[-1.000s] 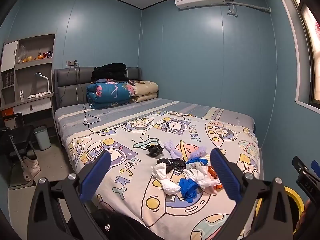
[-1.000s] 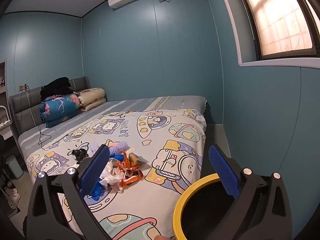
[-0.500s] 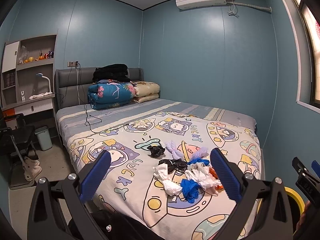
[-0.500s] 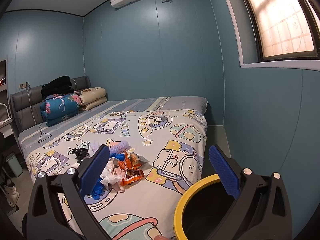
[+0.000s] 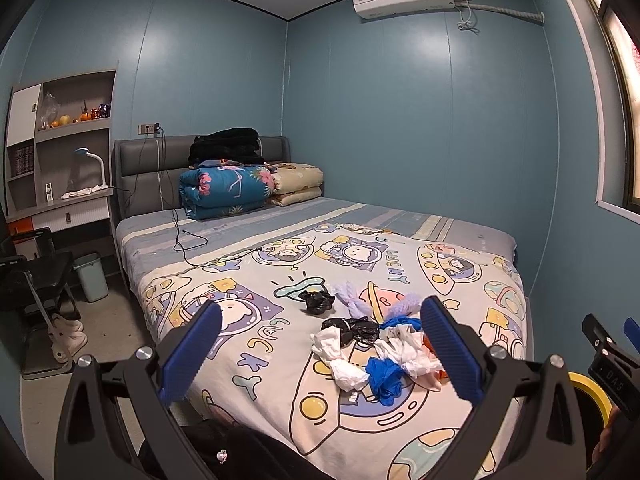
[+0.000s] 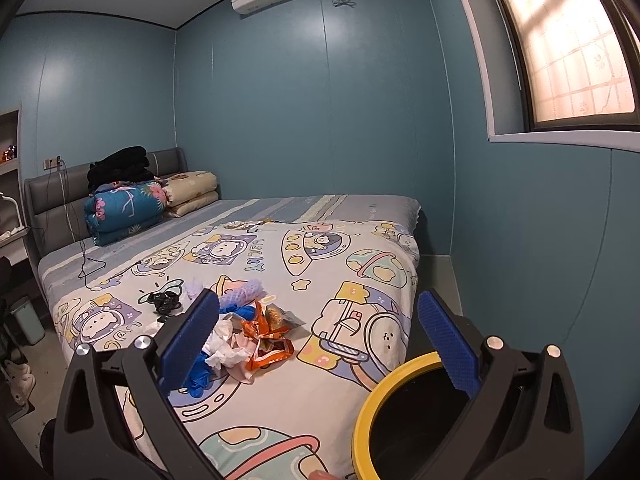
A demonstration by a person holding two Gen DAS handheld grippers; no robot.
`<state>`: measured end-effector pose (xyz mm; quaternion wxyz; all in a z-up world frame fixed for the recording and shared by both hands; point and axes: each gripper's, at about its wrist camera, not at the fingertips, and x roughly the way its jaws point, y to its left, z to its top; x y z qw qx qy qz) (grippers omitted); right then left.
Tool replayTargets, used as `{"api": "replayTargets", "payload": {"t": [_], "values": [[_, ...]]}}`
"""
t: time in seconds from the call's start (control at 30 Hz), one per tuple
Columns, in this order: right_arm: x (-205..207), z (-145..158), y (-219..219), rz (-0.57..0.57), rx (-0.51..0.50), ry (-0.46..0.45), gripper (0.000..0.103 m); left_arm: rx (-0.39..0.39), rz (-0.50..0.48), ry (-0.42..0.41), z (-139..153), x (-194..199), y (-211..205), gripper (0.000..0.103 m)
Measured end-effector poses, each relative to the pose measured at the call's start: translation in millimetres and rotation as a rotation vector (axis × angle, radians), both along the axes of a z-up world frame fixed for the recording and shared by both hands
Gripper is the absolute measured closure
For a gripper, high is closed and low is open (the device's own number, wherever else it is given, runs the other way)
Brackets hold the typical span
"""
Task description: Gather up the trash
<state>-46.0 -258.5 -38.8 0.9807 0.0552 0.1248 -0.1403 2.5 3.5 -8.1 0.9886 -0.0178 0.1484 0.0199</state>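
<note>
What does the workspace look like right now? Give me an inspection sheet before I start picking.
Surface: bed with cartoon space-print cover.
Job's things: trash pile near the bed's foot: white wads, blue glove, black bags, orange wrappers; a separate black bag lies apart. Yellow-rimmed bin stands off the bed's corner.
Clutter: folded quilts and dark clothing at the headboard.
Grippers: left gripper open, empty, short of the pile; right gripper open, empty.
Cables: charging cable runs from wall socket onto the mattress.
Surroundings: small bin, chair, desk shelves, air conditioner, window.
</note>
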Motion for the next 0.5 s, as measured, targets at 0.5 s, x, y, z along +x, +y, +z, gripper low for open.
{"api": "replayTargets", "payload": {"t": [0.5], "values": [[1.8,-3.0,0.3,0.005,0.002,0.009,0.008,-0.002,0.002,0.001,-3.8,-2.4,2.6,0.007]]}}
